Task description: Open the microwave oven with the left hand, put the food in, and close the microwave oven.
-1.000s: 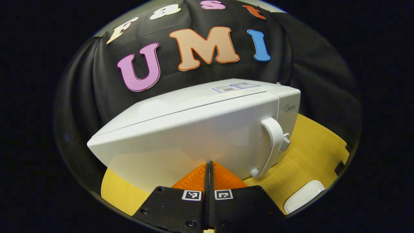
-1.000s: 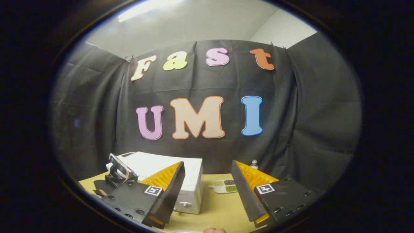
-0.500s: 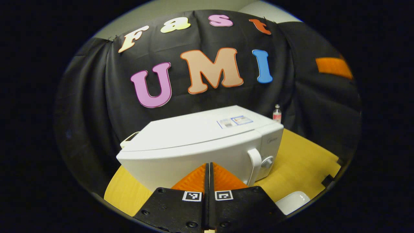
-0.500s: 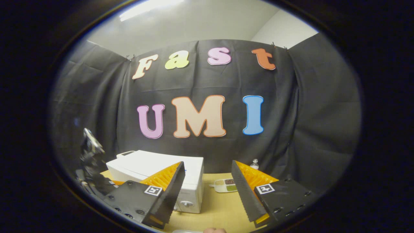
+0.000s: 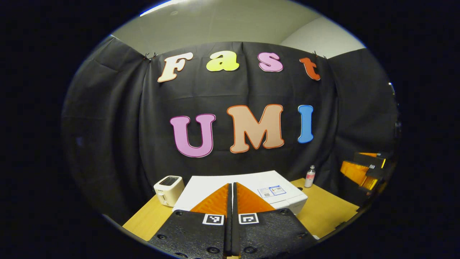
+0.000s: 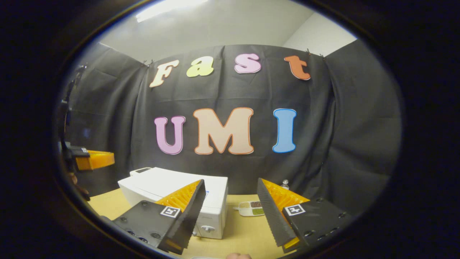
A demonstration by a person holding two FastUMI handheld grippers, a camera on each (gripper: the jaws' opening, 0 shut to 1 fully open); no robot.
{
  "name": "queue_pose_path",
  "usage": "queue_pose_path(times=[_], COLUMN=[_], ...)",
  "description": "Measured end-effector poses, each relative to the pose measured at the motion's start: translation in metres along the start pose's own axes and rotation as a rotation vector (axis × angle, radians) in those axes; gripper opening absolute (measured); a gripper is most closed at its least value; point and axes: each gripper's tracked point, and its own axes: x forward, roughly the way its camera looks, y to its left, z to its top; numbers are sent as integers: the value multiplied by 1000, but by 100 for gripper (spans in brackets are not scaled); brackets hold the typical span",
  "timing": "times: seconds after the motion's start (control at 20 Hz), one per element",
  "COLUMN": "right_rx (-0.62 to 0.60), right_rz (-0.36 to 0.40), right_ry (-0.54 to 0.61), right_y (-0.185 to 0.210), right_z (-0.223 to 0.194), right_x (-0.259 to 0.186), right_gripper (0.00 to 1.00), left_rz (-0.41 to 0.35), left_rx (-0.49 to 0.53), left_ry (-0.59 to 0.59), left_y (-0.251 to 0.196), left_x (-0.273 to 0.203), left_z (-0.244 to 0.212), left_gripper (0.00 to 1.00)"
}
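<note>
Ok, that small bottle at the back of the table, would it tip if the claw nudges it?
Probably: the bottle stands upright, tall and narrow, so it looks tippy. It seems light plastic, and being round, likely to roll along the table once down.

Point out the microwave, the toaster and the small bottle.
microwave (image 5: 215, 183): left gripper view, on its white top panel.
toaster (image 5: 166, 192): left gripper view, on its front face.
small bottle (image 5: 309, 177): left gripper view, on its body.
</note>
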Motion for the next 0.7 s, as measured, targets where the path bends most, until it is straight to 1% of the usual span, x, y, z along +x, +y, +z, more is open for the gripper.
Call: queue_pose_path(times=[0.05, 0.1, 0.15, 0.2, 0.25, 0.3, 0.35, 0.45, 0.5, 0.7], right_rx=[-2, -3, -1, 3, 8, 9, 6, -9, -17, -17], right_rz=[5, 6, 6, 11, 15, 19, 23, 30, 30, 34], right_ry=[1, -2, -2, 1, 0, -4, -8, -12, -10, -3], right_y=[2, 3, 3, 5, 8, 10, 12, 14, 14, 15], right_z=[0, 0, 1, 1, 3, 4, 6, 7, 7, 7], right_x=[1, 0, 1, 2, 3, 2, 3, 0, -1, -5], right_gripper=[89, 89, 89, 89, 89, 89, 89, 89, 84, 84], left_rz=[-39, -67, -66, -55, -46, -43, -38, -35, -32, -7], left_rx=[-38, -58, -24, 24, 71, 97, 99, 70, 55, 38], left_ry=[-57, -118, -122, -99, -73, -64, -62, -47, -43, -25], left_y=[-11, -17, -22, -16, -14, -17, -18, -20, -20, -8], left_x=[-12, -10, -6, -7, -11, -10, -11, -11, -14, -13], left_z=[17, 33, 32, 27, 18, 13, 10, 7, 7, 6], left_gripper=[1, 32, 63, 94, 92, 94, 94, 96, 97, 97])
